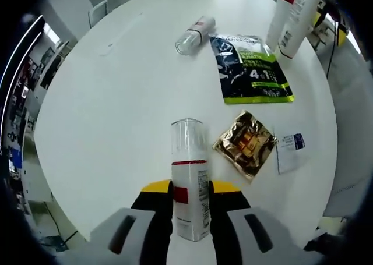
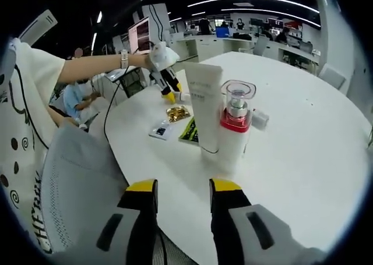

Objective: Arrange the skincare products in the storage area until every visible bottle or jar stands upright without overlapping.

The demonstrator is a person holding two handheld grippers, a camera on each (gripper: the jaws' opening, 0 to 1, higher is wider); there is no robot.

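Left gripper clamped on white bottle, clear cap toward 12 o'clock, over round white table. Second capped bottle lies flat at 12, green sachet and gold sachet at 2. Right gripper jaws wide, holding nothing; upright tube and pump bottle touching, at 12.

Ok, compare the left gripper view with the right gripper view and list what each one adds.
Left gripper view: close-up of the left gripper shut on a red-banded spray bottle; a clear-capped bottle lying flat. Right gripper view: the open right gripper, a person's arm, a mesh chair. Both: white table, white tube, red-collared bottle, green sachet, gold sachet.
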